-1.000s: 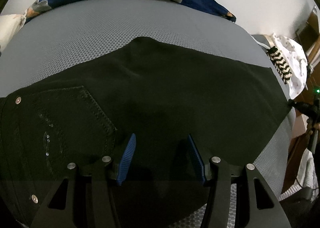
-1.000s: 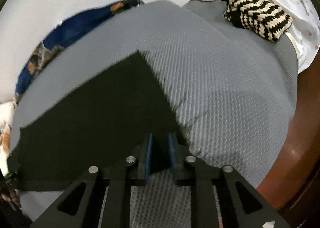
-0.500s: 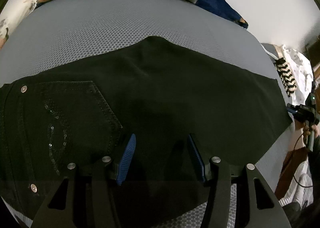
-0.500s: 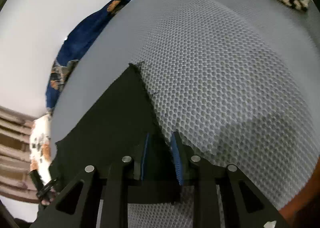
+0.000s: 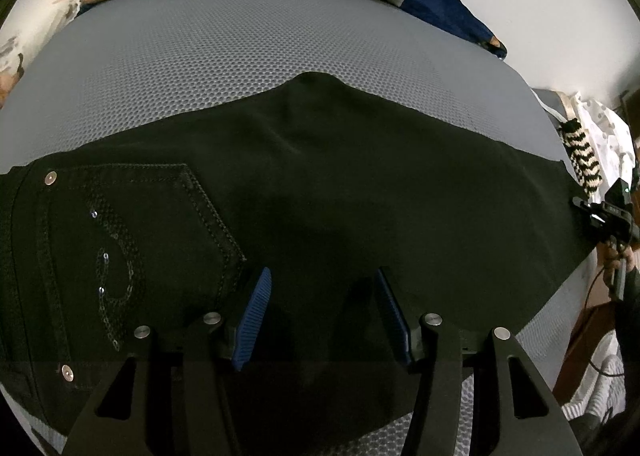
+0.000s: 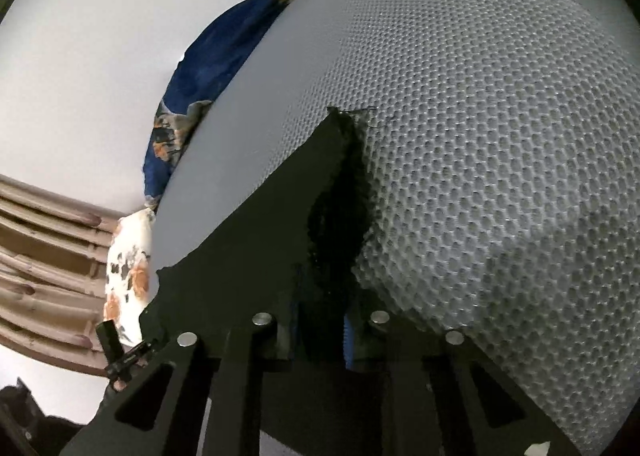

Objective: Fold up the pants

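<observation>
Black pants (image 5: 328,192) lie flat across the grey mesh bed (image 5: 240,48), right gripper (image 6: 320,330) pinching the leg hem (prob. to carry it over), left gripper (image 5: 322,308) spread wide above the seat, holding nothing.

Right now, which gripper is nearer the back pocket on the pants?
Left. The left gripper hovers open just beside the back pocket; the right gripper clamps the far hem of the pants.

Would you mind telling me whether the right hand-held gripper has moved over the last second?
Yes. The right hand-held gripper, shut on the pants hem, has dropped closer to the grey mattress, whose mesh now looks larger.
</observation>
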A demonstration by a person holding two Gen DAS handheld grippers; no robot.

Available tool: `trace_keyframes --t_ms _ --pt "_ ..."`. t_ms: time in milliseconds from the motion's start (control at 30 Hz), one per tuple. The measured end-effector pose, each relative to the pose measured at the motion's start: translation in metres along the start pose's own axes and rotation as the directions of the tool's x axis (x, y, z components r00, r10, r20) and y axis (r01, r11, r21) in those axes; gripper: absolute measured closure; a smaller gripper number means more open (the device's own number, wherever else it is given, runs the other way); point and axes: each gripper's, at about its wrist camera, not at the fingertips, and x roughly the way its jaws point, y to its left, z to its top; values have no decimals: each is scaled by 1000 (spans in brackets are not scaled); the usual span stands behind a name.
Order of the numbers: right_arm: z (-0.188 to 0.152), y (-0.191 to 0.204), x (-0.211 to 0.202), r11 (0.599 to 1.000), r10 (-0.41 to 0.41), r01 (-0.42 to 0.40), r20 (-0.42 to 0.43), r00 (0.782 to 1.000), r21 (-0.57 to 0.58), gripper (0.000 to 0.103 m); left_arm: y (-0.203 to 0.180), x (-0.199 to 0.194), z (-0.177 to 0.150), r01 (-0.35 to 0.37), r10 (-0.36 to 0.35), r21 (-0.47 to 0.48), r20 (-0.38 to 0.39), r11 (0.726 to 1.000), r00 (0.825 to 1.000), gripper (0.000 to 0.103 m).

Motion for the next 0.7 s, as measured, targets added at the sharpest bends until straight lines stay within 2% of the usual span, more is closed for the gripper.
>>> trace_keyframes --t_ms 100,167,300,500,700 --pt "-6 15 -3 999 -38 38 42 998 2 92 2 -3 0 4 -4 -7 6 1000 1000 48" --pt "-11 27 -10 1000 -2 0 80 997 29 93 6 -7 -1 9 -8 -13 18 1000 1000 48" --pt "-19 68 -16 999 42 -43 115 992 6 93 14 -17 -3 23 -22 -23 47 999 999 48" --pt "-21 146 4 993 105 -99 83 991 -71 93 25 -31 -7 49 -47 -22 89 999 995 48" --pt "-24 219 53 978 159 -157 0 987 -140 94 38 -53 -15 60 -58 -11 128 998 990 48"
